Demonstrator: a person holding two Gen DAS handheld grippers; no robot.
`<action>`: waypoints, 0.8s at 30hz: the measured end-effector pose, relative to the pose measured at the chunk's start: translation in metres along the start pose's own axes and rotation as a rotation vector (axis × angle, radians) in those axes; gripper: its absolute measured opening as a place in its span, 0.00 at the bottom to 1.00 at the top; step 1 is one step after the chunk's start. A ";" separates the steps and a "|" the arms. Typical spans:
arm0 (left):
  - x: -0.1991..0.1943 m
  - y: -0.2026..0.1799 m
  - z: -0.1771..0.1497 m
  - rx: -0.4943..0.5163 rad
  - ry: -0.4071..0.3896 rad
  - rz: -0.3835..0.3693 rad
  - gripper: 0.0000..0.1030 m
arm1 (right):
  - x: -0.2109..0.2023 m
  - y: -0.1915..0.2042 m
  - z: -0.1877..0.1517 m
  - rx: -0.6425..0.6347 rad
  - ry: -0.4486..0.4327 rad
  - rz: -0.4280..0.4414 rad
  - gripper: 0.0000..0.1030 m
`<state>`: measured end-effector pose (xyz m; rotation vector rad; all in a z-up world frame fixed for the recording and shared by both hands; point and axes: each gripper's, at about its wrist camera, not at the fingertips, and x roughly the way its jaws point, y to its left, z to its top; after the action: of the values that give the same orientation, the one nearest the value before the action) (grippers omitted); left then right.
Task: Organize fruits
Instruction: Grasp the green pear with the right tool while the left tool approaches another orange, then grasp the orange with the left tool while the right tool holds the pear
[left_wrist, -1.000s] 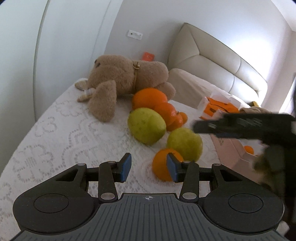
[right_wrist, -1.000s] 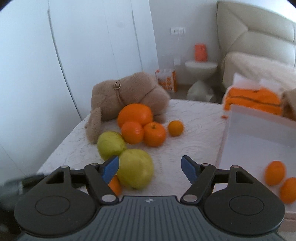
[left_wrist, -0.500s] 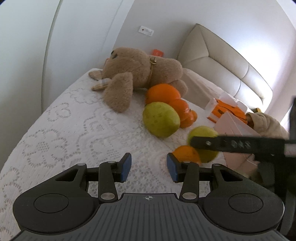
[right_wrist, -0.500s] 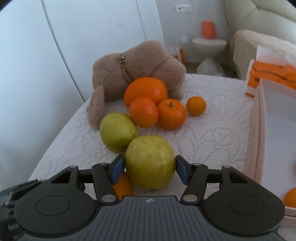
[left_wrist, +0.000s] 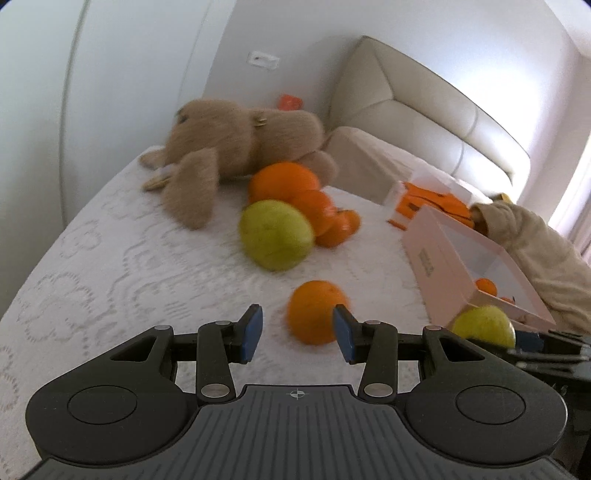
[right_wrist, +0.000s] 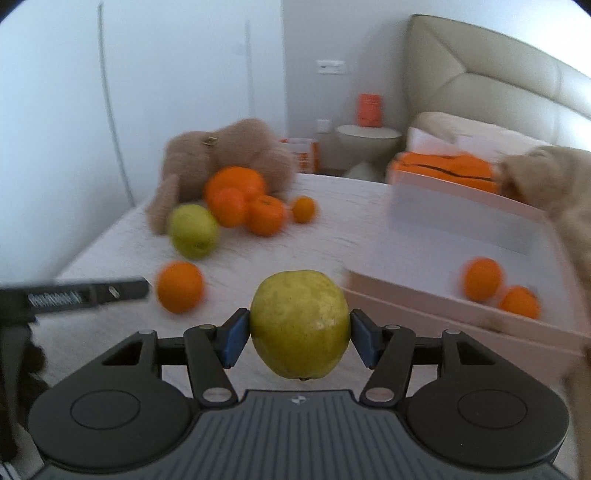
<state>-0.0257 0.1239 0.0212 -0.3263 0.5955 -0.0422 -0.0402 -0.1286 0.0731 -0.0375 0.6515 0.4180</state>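
Left wrist view: left gripper (left_wrist: 297, 334) spread, nothing pinched; a loose orange (left_wrist: 314, 312) sits on the white bedspread (left_wrist: 110, 258) just ahead between the blue pads, untouched. Green pear (left_wrist: 275, 240) beside an orange pile (left_wrist: 295, 199), plush toy (left_wrist: 236, 147) behind.

Right wrist view: right gripper (right_wrist: 300, 334) pinching a yellow-green pear (right_wrist: 300, 326), lifted, near the pink box (right_wrist: 443, 306) holding 2 oranges (right_wrist: 482, 278).

place: home bedroom | evidence: padded headboard (left_wrist: 424, 107), lace bedspread (left_wrist: 110, 258), plush toy (left_wrist: 236, 147)
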 end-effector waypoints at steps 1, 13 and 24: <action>0.001 -0.005 0.001 0.014 0.002 0.003 0.45 | -0.001 -0.005 -0.005 0.003 0.002 -0.014 0.57; 0.021 -0.051 0.003 0.150 0.039 0.146 0.49 | -0.007 -0.030 -0.031 0.004 -0.064 -0.017 0.69; 0.040 -0.052 0.007 0.179 0.057 0.240 0.50 | 0.015 -0.044 -0.034 0.105 0.019 0.040 0.72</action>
<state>0.0147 0.0710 0.0214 -0.0791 0.6791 0.1262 -0.0325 -0.1693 0.0329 0.0712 0.6925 0.4224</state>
